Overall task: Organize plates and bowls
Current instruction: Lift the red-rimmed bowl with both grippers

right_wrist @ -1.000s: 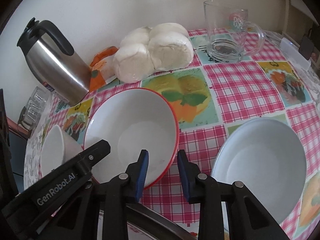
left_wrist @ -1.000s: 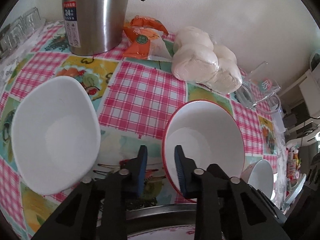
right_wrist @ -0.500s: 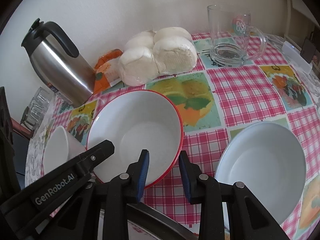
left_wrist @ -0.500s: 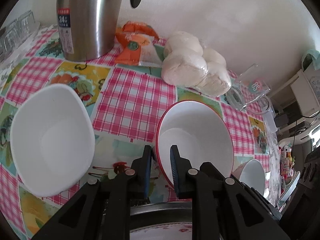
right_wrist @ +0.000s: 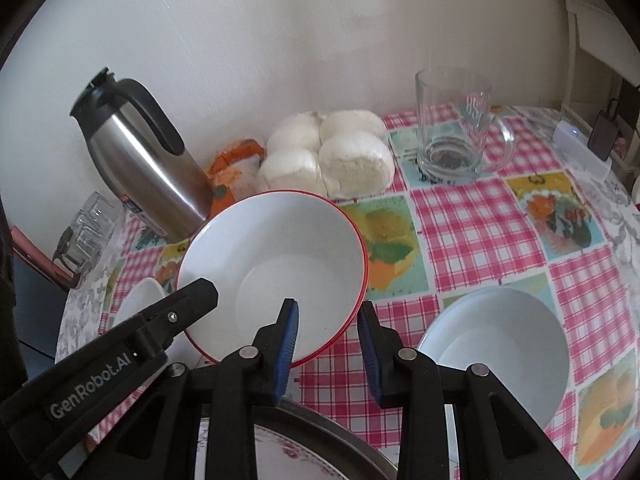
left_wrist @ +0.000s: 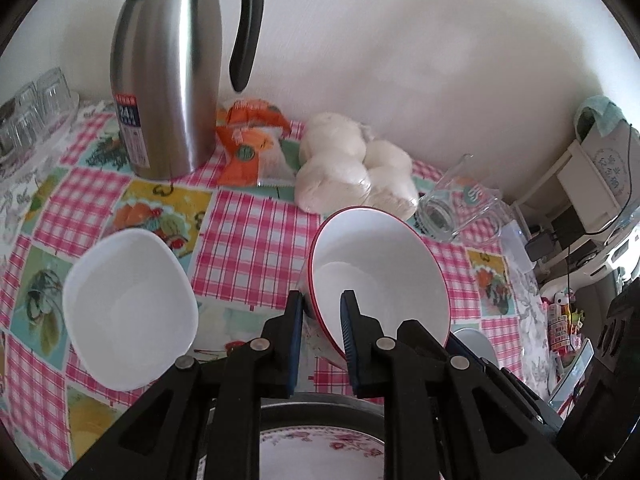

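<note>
The red-rimmed bowl (left_wrist: 380, 276) looks rigid, glazed, slippery and breakable; its thin rim is the handhold. The left gripper (left_wrist: 320, 320) has its jaws clenched on that rim, while the right gripper (right_wrist: 328, 328) has its jaws released, holding nothing.

My red-rimmed white bowl (left_wrist: 380, 268) sits over the pink-checked, fruit-patterned surface (left_wrist: 256, 248); my hand-held gripper's pads (left_wrist: 297, 320) are blue, the flask (left_wrist: 168, 80) silver and black.

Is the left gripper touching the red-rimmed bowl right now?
Touching. In the left wrist view the left gripper is shut on the near rim of the red-rimmed bowl, one finger inside, one outside, the bowl tilted.
</note>
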Demonstrator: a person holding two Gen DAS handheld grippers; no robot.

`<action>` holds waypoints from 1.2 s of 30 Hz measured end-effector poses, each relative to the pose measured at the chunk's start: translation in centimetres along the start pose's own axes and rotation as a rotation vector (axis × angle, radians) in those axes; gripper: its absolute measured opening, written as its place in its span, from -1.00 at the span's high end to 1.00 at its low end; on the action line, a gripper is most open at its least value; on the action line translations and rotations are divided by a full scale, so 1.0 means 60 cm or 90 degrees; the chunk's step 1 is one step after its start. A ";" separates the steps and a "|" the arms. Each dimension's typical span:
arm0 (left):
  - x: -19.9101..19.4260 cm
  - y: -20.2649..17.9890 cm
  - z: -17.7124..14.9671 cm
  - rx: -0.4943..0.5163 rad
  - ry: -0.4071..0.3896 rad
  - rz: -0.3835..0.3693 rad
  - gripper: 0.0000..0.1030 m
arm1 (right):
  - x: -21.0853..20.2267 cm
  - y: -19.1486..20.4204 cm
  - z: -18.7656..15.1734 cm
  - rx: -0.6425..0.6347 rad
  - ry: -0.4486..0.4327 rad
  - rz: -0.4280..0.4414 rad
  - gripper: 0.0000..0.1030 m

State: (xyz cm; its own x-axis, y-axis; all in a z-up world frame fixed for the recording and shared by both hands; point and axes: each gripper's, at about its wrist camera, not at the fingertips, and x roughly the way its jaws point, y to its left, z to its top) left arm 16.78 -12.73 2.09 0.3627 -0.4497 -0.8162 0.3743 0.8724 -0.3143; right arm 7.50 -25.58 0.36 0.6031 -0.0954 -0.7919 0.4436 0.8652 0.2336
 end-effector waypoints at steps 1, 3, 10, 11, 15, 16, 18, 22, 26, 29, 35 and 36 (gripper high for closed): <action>-0.005 -0.003 0.000 0.002 -0.003 0.001 0.62 | -0.005 0.000 0.001 0.000 -0.003 0.001 0.37; -0.013 -0.008 0.001 0.005 -0.008 0.002 0.62 | -0.015 0.001 0.003 -0.002 -0.009 0.003 0.37; -0.007 -0.010 -0.007 0.005 0.002 0.011 0.62 | -0.016 -0.005 -0.004 0.005 0.001 0.012 0.37; 0.002 -0.005 -0.010 -0.001 0.011 0.009 0.62 | -0.010 -0.006 -0.006 0.004 0.007 0.010 0.36; 0.020 0.002 -0.014 -0.012 0.019 0.001 0.64 | 0.010 -0.006 -0.014 0.003 0.021 0.014 0.36; 0.021 0.000 -0.013 -0.005 0.018 0.001 0.64 | 0.011 -0.002 -0.014 -0.008 0.018 0.014 0.37; 0.025 0.002 -0.013 -0.015 0.022 -0.027 0.70 | 0.012 0.006 -0.012 -0.020 0.019 0.052 0.54; 0.057 0.025 -0.023 -0.059 0.062 -0.011 0.65 | 0.030 0.013 -0.021 -0.029 0.040 0.034 0.57; 0.068 0.043 -0.022 -0.080 0.064 -0.003 0.60 | 0.036 0.006 -0.023 -0.019 0.043 0.040 0.59; 0.070 0.044 -0.019 -0.069 0.069 -0.005 0.60 | 0.016 -0.004 -0.009 -0.012 0.007 0.039 0.56; 0.090 0.031 -0.020 -0.045 0.088 0.004 0.60 | 0.003 -0.039 0.010 0.030 -0.016 -0.015 0.52; 0.093 0.030 -0.020 -0.043 0.091 0.003 0.60 | 0.012 -0.044 0.008 0.042 -0.006 0.002 0.52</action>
State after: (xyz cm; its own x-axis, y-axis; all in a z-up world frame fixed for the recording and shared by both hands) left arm 18.43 -13.44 -3.60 0.2373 -0.4179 -0.8770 0.3126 0.8876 -0.3384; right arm 7.10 -28.15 -0.56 0.6110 -0.0983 -0.7855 0.4845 0.8312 0.2728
